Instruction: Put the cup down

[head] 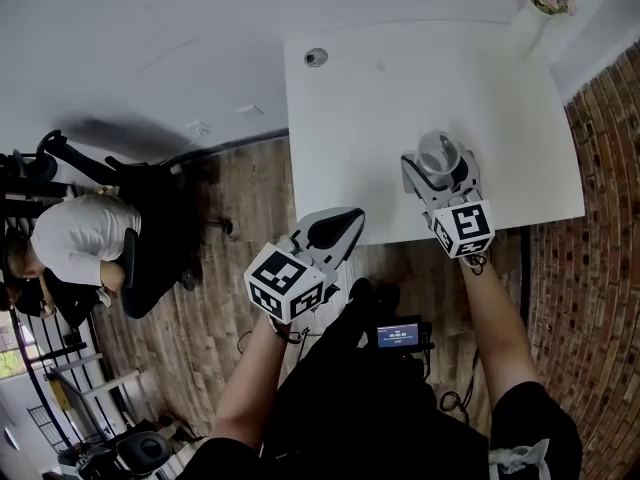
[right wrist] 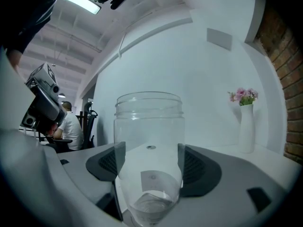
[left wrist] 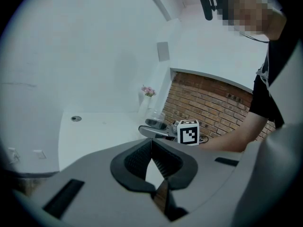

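A clear plastic cup point(head: 438, 153) stands upright between the jaws of my right gripper point(head: 437, 175), over the near right part of the white table point(head: 370, 128). In the right gripper view the cup point(right wrist: 149, 145) fills the gap and both dark pads press on its sides, so that gripper point(right wrist: 149, 169) is shut on it. I cannot tell whether its base touches the table. My left gripper point(head: 335, 230) hangs off the table's front edge, jaws together and empty. The left gripper view shows its pads point(left wrist: 161, 162) meeting, with the cup point(left wrist: 155, 118) beyond.
A white vase with pink flowers point(head: 535, 8) stands at the table's far right corner. A round cable hole point(head: 316, 57) is at the far left. A brick wall point(head: 600, 268) runs along the right. A seated person point(head: 75, 238) is off to the left.
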`<control>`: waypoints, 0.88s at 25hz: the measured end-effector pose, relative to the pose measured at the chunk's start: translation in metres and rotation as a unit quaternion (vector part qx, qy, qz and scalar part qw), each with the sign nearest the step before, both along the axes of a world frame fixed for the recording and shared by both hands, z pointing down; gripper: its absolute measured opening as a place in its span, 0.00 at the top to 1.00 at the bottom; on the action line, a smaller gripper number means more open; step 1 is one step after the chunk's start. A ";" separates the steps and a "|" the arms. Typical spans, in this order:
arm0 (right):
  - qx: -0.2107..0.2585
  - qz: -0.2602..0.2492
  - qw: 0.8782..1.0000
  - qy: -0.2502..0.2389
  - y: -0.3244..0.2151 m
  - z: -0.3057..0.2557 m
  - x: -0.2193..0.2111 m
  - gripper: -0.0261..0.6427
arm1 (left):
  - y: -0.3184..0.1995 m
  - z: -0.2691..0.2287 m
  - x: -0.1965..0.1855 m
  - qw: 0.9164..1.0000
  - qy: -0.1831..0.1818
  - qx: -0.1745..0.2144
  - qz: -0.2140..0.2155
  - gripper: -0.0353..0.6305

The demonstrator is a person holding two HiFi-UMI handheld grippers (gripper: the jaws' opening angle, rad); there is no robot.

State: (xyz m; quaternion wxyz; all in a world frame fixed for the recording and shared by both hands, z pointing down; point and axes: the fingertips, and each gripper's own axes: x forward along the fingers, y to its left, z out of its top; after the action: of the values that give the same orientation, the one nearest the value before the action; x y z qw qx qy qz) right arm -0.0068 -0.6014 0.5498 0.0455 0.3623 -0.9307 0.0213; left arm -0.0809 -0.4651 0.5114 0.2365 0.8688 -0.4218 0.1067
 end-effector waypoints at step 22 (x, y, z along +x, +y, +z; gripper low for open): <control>-0.047 0.070 0.996 -0.030 0.028 -0.025 0.066 0.27 | 0.025 -0.022 -0.011 1.000 0.010 0.028 -0.002 0.93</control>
State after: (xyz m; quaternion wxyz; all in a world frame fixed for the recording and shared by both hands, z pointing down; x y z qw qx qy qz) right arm 0.0590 -0.5738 0.5248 0.0328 0.4233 -0.9020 0.0787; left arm -0.0924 -0.4404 0.4893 0.2163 0.8755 -0.4236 0.0856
